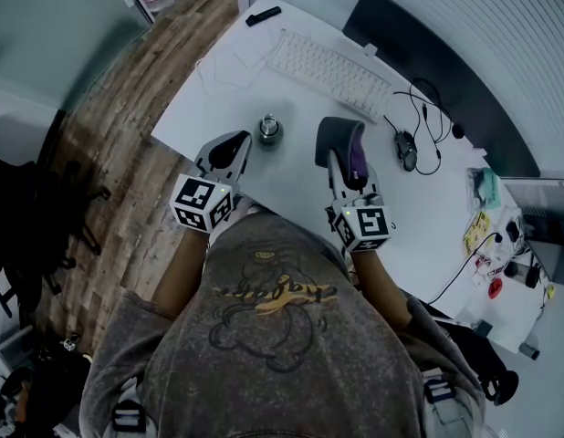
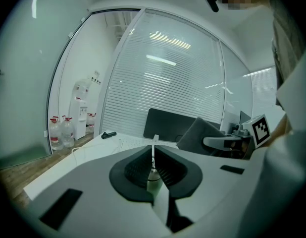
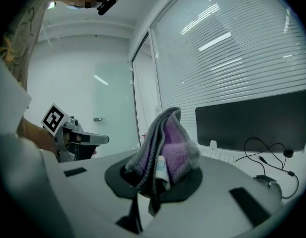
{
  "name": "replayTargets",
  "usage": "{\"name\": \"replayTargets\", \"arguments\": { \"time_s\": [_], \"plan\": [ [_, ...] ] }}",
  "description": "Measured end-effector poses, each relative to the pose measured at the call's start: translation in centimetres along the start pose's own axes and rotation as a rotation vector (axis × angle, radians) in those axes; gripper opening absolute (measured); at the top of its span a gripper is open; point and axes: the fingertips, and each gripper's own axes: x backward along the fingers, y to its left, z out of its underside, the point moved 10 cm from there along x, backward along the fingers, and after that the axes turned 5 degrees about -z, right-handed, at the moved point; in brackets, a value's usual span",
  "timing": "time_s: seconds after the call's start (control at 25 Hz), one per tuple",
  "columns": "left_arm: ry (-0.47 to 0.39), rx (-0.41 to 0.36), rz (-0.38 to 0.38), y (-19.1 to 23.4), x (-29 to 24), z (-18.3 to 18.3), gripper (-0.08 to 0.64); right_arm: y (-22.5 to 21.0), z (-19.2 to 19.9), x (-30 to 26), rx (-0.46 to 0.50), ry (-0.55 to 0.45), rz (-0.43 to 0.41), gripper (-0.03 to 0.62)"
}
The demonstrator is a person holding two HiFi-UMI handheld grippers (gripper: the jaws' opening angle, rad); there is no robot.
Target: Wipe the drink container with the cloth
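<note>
The left gripper [image 2: 153, 157] has its 2 pale grey jaws brought together, the black ribbed pads meeting along a thin seam with nothing clamped. Below the seam a sliver of the small metallic drink container [image 2: 154, 179] shows beyond the tips. On the white desk [image 2: 88, 155] lie a white keyboard [image 2: 135, 143] and a black stick-shaped object [image 2: 108, 135], before a black rectangular panel [image 2: 165, 124]. At right, the right gripper [image 2: 215, 143] bears a dark grey folded cloth [image 2: 197, 134]. Far left, 2 clear water jugs with red caps [image 2: 60, 132] stand beside a white water dispenser [image 2: 79, 110].
</note>
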Motion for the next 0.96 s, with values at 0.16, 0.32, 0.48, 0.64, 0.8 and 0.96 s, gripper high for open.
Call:
{"name": "replayTargets", "arguments": {
  "time_s": [0.16,0.32,0.48,0.64,0.8,0.96],
  "plan": [
    [-0.007,0.014,-0.011,0.00,0.14,-0.03,0.031,-0.15,-0.13,0.04,-0.013,-0.007,0.001,0.051],
    [-0.010,0.020,-0.007,-0.07,0.22,-0.16,0.031,0.04,-0.10,0.11,-0.016,-0.006,-0.004,0.051],
    [-0.008,0.022,-0.002,-0.14,0.23,-0.10,0.031,0.19,0.03,0.16,-0.017,-0.004,-0.004,0.051],
    [-0.005,0.029,-0.003,-0.17,0.38,0.09,0.031,0.22,0.08,0.20,-0.020,-0.002,-0.004,0.051],
    [-0.003,0.035,-0.003,-0.18,0.44,0.17,0.031,0.28,0.11,0.20,-0.020,0.000,-0.007,0.051],
    [-0.003,0.037,-0.003,-0.13,0.53,0.11,0.031,0.38,0.14,0.22,-0.021,0.003,-0.006,0.051]
  ]
}}
